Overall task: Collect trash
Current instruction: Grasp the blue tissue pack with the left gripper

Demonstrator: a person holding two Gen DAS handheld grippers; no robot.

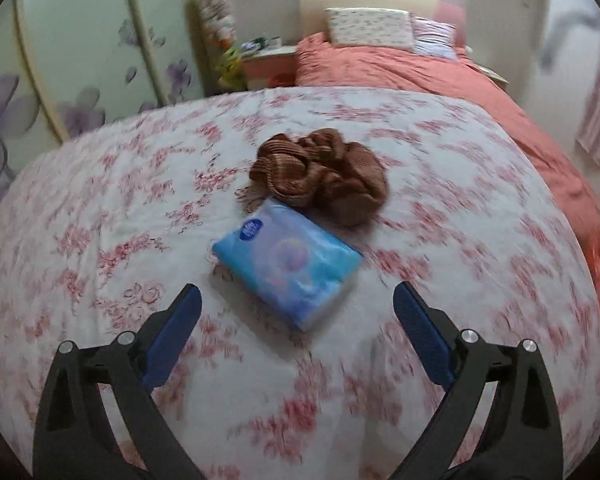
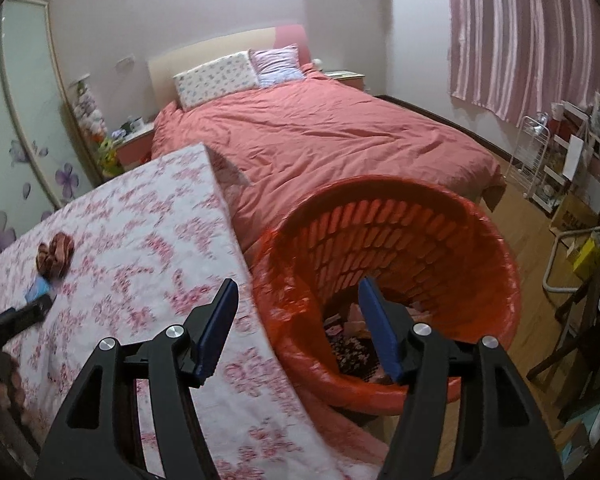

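Left wrist: brown cloth (image 1: 320, 176) behind, perhaps touching, tissue pack (image 1: 288, 268)

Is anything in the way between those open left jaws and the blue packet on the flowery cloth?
Nothing visible. The left gripper is open with only bare floral cloth before the blue packet. The brown fabric bundle lies behind the packet, touching its far edge, not in the path.

Setting: home bedroom. Double bed (image 2: 320, 136) with salmon duvet, two pillows (image 2: 216, 78) against padded headboard; bedside table (image 2: 134, 142); wardrobe doors (image 1: 80, 60) with purple flower print; striped pink curtain (image 2: 520, 36); wood floor (image 2: 512, 208)
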